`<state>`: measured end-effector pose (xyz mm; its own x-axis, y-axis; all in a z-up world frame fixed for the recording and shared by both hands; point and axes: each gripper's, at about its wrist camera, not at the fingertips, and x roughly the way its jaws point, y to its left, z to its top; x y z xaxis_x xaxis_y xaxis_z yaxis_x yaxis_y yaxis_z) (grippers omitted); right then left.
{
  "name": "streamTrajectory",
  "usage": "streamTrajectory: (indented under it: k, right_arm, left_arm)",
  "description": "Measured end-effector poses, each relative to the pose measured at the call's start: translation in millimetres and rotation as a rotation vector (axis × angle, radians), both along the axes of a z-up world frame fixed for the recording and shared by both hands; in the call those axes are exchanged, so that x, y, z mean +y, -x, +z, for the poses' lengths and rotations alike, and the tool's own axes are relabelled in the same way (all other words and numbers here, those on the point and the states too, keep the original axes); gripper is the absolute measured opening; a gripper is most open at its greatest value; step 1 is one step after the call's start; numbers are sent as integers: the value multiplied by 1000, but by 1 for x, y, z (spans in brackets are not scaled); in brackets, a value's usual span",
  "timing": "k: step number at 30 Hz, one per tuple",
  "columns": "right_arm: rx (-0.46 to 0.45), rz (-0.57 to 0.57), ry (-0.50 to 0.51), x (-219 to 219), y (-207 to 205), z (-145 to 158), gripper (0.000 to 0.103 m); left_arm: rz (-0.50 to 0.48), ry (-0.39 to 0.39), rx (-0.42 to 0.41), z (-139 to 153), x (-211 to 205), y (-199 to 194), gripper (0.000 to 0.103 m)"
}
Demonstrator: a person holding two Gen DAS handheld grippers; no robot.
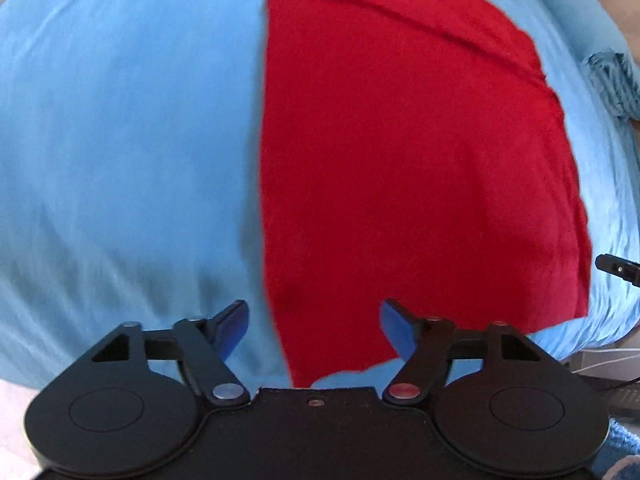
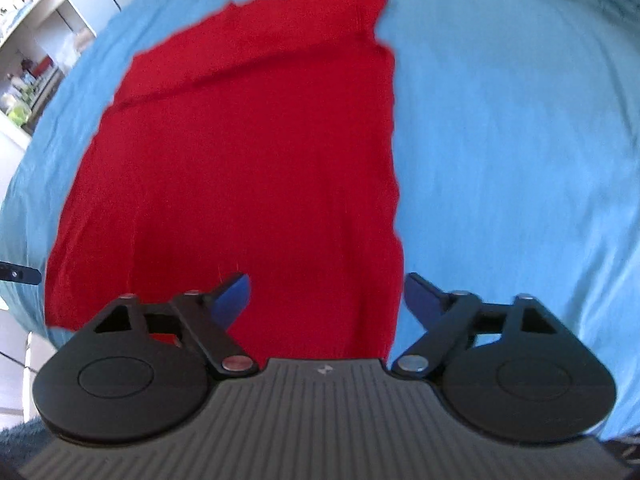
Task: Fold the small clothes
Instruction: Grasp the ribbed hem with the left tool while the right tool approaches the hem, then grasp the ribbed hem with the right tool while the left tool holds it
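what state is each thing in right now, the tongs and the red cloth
left tongs: open, empty, over the cloth's near left corner
right tongs: open, empty, straddling the cloth's right edge
red cloth: flat on the blue sheet, top part folded over

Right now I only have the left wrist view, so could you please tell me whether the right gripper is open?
Observer: Yes, the right gripper is open and holds nothing.
Operator: Thank you. Where does it sit relative to the red cloth?
Observer: It straddles the right-hand edge of the red cloth, with one finger over red and the other over the blue sheet.
Operator: Can you see the cloth's far edge?
Observer: Yes, the whole far edge shows, with a diagonal crease just below it.
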<state>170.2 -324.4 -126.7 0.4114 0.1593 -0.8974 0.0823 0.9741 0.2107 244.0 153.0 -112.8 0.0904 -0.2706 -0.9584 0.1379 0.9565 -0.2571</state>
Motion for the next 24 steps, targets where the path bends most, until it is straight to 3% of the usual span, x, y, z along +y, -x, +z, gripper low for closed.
streamTrajectory:
  k: [4, 13, 18, 24]
  right_arm:
    - [67, 2, -14, -3, 13, -15, 89]
    - [157, -20, -11, -6, 36, -24, 87]
    - [178, -30, -24, -9, 38, -27, 83]
    - [179, -55, -33, -9, 42, -29, 81]
  left_arm:
    - [35, 23, 19, -7, 2, 3, 67]
    - [9, 5, 35, -23, -12, 3, 50]
    - [15, 5, 64, -25, -4, 4, 14]
    - [-13, -13, 70, -26, -8, -2, 7]
